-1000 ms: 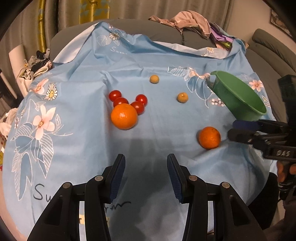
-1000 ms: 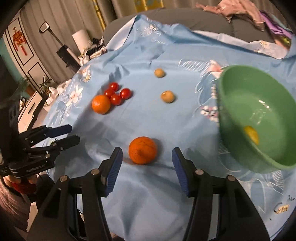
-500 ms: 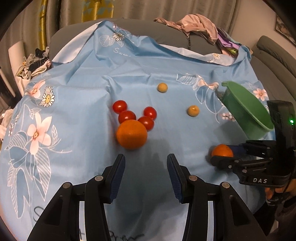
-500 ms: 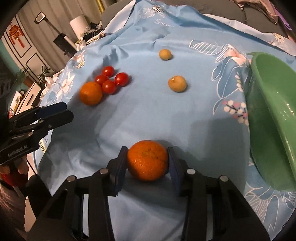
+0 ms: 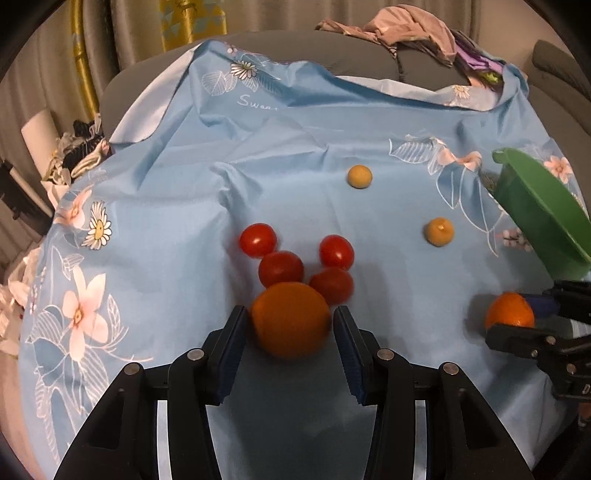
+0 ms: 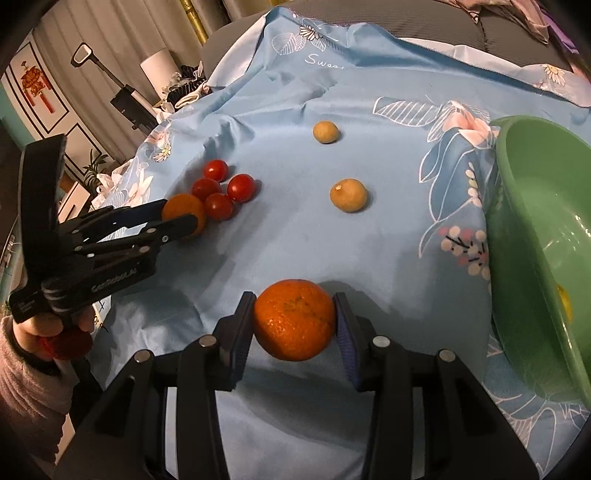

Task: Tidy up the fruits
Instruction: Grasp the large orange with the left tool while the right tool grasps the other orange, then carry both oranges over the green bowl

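Two oranges lie on a blue flowered cloth (image 5: 177,192). The one beside several cherry tomatoes (image 5: 280,267) is the left orange (image 5: 291,325). My left gripper (image 5: 290,314) stands open around it, with a thin gap at each pad. The right wrist view shows that left gripper (image 6: 179,214) straddling the same orange (image 6: 184,208). My right gripper (image 6: 294,297) is shut on the right orange (image 6: 293,319), both pads pressing its sides. From the left wrist view this orange (image 5: 509,310) sits between the right gripper's fingers (image 5: 517,336). A green bowl (image 6: 535,240) stands to the right.
Two small tan fruits (image 5: 359,176) (image 5: 438,231) lie farther back on the cloth. A yellow fruit (image 6: 565,302) rests inside the bowl. Crumpled clothes (image 5: 399,29) are piled on the grey sofa behind. A sleeved hand (image 6: 55,325) holds the left gripper.
My left gripper moved forward until the orange by the tomatoes came between its fingers. My right gripper advanced a little and closed on the other orange.
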Demonstrator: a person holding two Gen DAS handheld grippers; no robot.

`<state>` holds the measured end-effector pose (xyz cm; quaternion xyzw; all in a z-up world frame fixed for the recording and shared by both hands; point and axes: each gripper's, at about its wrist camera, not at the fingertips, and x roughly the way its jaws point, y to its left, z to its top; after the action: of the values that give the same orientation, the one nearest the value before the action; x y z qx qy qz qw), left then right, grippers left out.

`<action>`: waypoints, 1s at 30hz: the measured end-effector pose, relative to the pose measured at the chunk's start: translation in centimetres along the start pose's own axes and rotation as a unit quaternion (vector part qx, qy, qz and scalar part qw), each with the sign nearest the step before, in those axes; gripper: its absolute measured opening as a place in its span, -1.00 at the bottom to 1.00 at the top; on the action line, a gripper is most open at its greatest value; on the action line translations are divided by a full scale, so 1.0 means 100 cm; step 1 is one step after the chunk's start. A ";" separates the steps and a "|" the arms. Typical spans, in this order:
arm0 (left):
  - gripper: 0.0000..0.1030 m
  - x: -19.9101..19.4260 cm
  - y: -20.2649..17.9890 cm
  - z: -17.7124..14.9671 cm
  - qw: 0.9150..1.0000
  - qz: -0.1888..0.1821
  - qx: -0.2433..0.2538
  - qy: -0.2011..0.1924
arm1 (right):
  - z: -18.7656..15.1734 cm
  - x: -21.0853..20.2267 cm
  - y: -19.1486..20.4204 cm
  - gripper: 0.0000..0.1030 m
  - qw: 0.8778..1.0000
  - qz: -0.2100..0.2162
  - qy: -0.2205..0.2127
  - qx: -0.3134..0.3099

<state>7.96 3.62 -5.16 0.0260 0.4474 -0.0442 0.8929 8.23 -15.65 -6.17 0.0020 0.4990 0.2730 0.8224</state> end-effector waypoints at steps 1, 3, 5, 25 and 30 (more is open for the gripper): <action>-0.10 0.002 0.001 0.000 1.000 -0.004 -0.001 -0.001 | 0.000 0.000 0.000 -0.17 1.000 0.001 0.000 0.001; -0.10 0.004 -0.001 0.000 1.000 0.000 0.008 -0.005 | 0.000 0.001 -0.002 -0.17 1.000 0.002 0.000 0.003; -0.10 0.004 -0.003 -0.001 1.000 0.005 0.016 -0.006 | 0.000 0.002 -0.003 -0.17 1.000 0.002 -0.001 0.006; -0.10 -0.060 0.000 -0.026 0.997 -0.069 -0.039 -0.017 | -0.005 -0.027 0.007 -0.17 0.999 -0.019 -0.035 -0.010; -0.10 -0.079 -0.010 -0.024 0.996 -0.077 -0.028 -0.037 | -0.008 -0.041 0.014 -0.17 0.998 -0.023 -0.049 -0.018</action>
<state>1.29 3.31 -0.25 -0.0356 0.4154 -0.1016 0.9033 5.56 -16.52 -2.84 -0.0108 0.4532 0.2627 0.8518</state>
